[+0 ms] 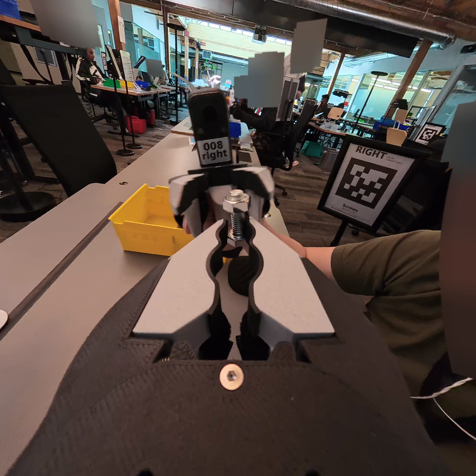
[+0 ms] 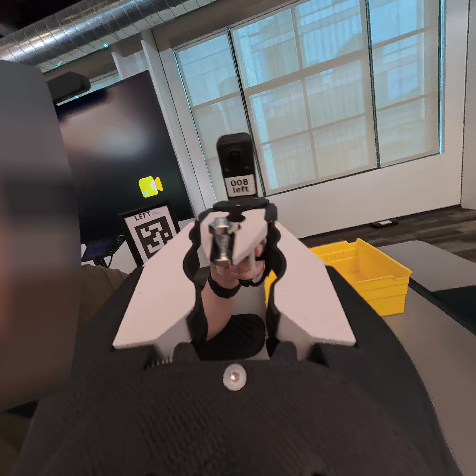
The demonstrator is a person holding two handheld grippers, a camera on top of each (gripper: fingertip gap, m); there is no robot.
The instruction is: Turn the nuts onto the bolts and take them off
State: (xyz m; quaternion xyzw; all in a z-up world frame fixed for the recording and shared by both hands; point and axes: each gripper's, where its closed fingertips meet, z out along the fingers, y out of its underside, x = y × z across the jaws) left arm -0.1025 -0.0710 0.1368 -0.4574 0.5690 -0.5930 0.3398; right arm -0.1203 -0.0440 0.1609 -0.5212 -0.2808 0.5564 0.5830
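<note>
An open workshop floor stretches behind a long grey table [image 1: 64, 257], with desks and seated people far off. Farthest left on the table is a yellow bin [image 1: 146, 224]; I can see nothing in the part of it that shows.

Next across, at the middle, are my left tongs [image 1: 235, 229]. They are drawn nearly together and clamp the lower end of the bolt [image 1: 236, 224], which stands upright in the air above the table. Their contoured inner edges hug a hex at the bolt's bottom. The nut [image 1: 236, 205] sits high on the thread, close to the upper tip, with bare thread between it and my left grip.

My right tongs [image 2: 234, 231] face the left pair head-on and are spread wide, holding nothing. In the right wrist view the bolt shows blurred in the gap between their fingers [image 2: 164, 283]. From the left wrist view they flank the nut, but I cannot tell whether either touches it.

I judge the step in hand to be taking the nut to turn it. To do that well, I would hold the left clamp firm so the bolt cannot spin. I would centre the right fingers on two opposite flats of the nut before closing, and keep the turning axis in line with the shank so the thread does not bind.

Farthest right, beyond the table edge, a framed black-and-white marker sign [image 1: 365, 180] stands on the floor, with my olive sleeve [image 1: 386, 288] below it.
</note>
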